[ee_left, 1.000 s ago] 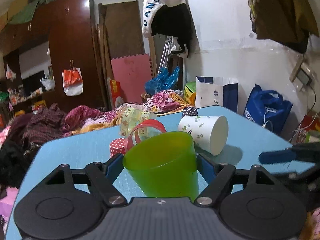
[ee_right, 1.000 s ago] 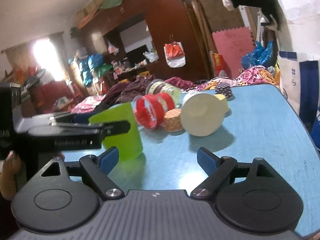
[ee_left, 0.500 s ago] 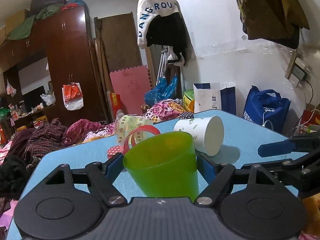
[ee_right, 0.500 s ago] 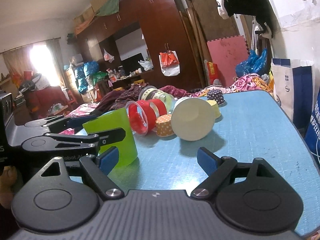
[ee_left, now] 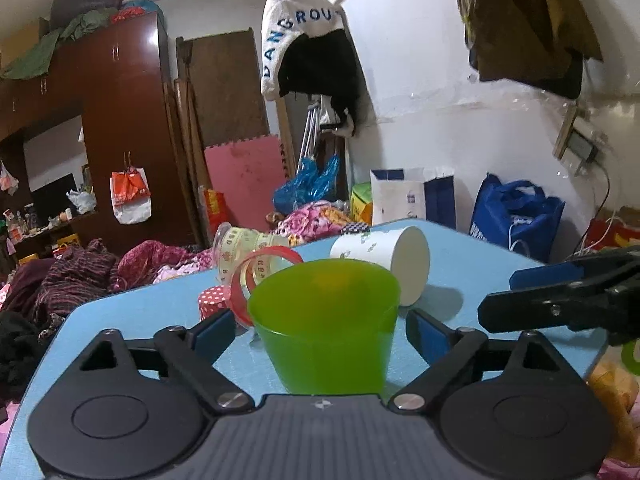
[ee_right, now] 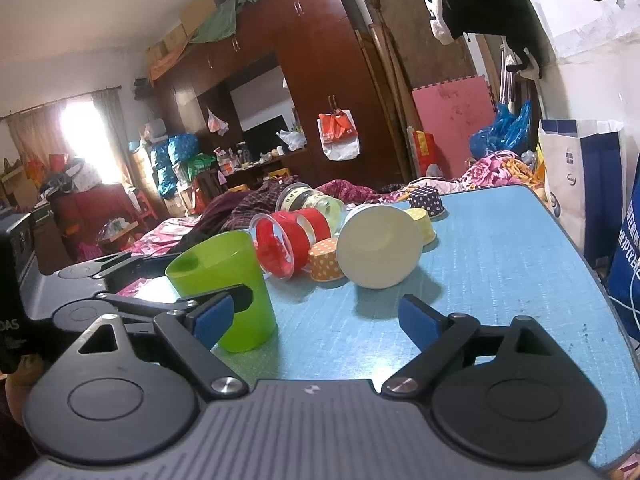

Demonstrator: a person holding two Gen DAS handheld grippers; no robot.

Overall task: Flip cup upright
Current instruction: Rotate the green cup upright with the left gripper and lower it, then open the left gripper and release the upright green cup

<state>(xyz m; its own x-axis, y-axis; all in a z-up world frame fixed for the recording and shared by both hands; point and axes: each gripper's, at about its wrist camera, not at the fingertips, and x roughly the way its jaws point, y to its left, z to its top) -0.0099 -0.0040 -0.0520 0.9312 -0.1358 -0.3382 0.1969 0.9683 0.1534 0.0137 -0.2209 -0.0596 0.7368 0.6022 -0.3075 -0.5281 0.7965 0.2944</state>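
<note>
Left wrist view: the left gripper (ee_left: pixel 322 326) is sitting spread around the green cup (ee_left: pixel 324 326), blue pads (ee_left: pixel 212 330) just clear of its walls, so the cup is released and standing mouth-up on the blue table (ee_left: pixel 120 312). At one o'clock a white paper cup (ee_left: pixel 384 258) is lying on its side.

Right wrist view: the right gripper (ee_right: pixel 316 320) is hanging open and empty, the green cup (ee_right: pixel 228 280) at its ten o'clock. Judging by this, the left gripper should be backing straight out, without brushing the rim.
</note>
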